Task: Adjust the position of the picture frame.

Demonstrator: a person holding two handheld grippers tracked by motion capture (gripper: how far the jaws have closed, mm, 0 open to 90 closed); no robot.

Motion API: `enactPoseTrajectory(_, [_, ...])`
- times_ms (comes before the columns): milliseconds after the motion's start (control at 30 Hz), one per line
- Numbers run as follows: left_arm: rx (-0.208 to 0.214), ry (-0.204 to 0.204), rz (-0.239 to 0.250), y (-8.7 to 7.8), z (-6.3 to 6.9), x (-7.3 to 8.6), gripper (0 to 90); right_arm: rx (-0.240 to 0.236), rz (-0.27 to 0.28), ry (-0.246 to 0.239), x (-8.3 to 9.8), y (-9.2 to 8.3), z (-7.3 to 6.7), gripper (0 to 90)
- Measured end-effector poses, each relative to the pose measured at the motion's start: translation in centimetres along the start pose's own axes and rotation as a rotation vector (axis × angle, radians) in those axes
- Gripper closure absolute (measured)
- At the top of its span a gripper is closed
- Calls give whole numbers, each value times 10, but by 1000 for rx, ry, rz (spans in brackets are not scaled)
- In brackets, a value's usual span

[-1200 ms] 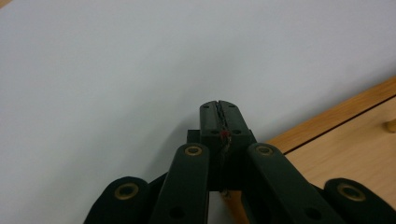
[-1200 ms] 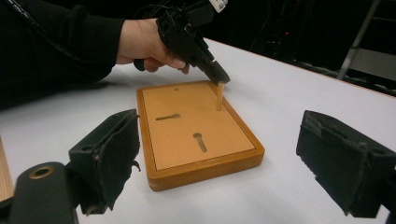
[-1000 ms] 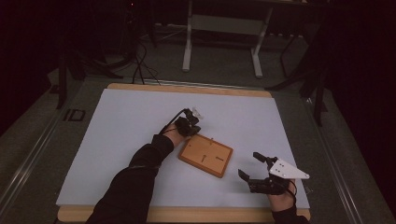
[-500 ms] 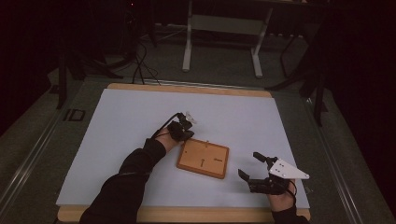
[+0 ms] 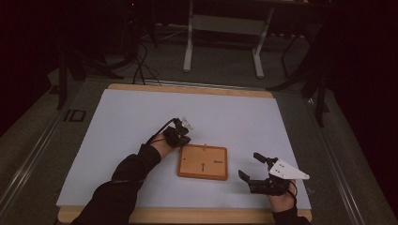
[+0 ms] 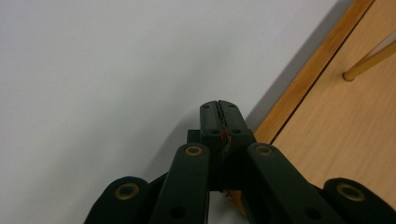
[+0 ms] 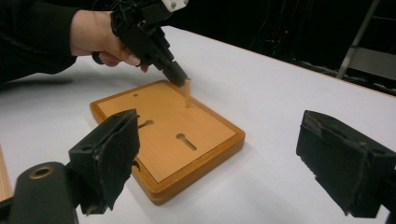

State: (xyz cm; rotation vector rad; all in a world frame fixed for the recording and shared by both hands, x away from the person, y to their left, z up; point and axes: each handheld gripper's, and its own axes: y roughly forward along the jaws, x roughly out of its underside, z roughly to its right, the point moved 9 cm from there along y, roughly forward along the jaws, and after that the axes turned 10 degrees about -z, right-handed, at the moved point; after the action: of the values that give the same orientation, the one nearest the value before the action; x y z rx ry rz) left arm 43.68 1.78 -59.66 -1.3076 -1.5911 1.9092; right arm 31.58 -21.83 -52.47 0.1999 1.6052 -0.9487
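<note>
A flat wooden board (image 5: pixel 202 161) (image 7: pixel 173 135) with keyhole slots lies on the white table cover. A thin wooden peg (image 7: pixel 187 92) (image 6: pixel 369 60) stands upright near its far corner. My left gripper (image 5: pixel 180 136) (image 6: pixel 219 109) is shut, and its tip rests by the board's far left corner, close beside the peg but apart from it. That left gripper (image 7: pixel 154 35), with the hand that holds it, also shows in the right gripper view. My right gripper (image 5: pixel 249 165) (image 7: pixel 229 158) stands wide open just right of the board, with nothing between its pads (image 7: pixel 112 149).
The white cover (image 5: pixel 141 117) spreads over a wooden table (image 5: pixel 187 88) whose edges show at front and back. Metal stand legs (image 5: pixel 190 37) and cables (image 5: pixel 141 61) sit on the dark floor beyond the far edge.
My left gripper has drawn back left and toward the person, from over the board to its far left corner. The board has turned slightly squarer. The right gripper has stayed put.
</note>
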Motion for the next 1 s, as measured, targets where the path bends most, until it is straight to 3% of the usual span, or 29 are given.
enactPoseTrajectory(267, [8,-3,12,-2,1,3,900,1,0,-3,0,1,0,128])
enactPoseTrajectory(433, [10,-8,55,-13,2,-1,897,0,0,2,0,1,0,128])
enactPoseTrajectory(567, [18,0,85,-22,4,-3,832,0,1,-1,0,1,0,128])
enactPoseTrajectory(733, [48,24,169,-43,17,-5,744,0,-2,3,0,1,0,128])
enactPoseTrajectory(800, [48,24,169,-43,17,-5,736,0,-3,3,0,1,0,128])
enactPoseTrajectory(867, [74,52,210,-49,31,-4,711,-1,-4,3,1,2,0,128])
enactPoseTrajectory(1000, [67,78,227,-47,40,-6,667,-2,-5,0,0,2,-1,129])
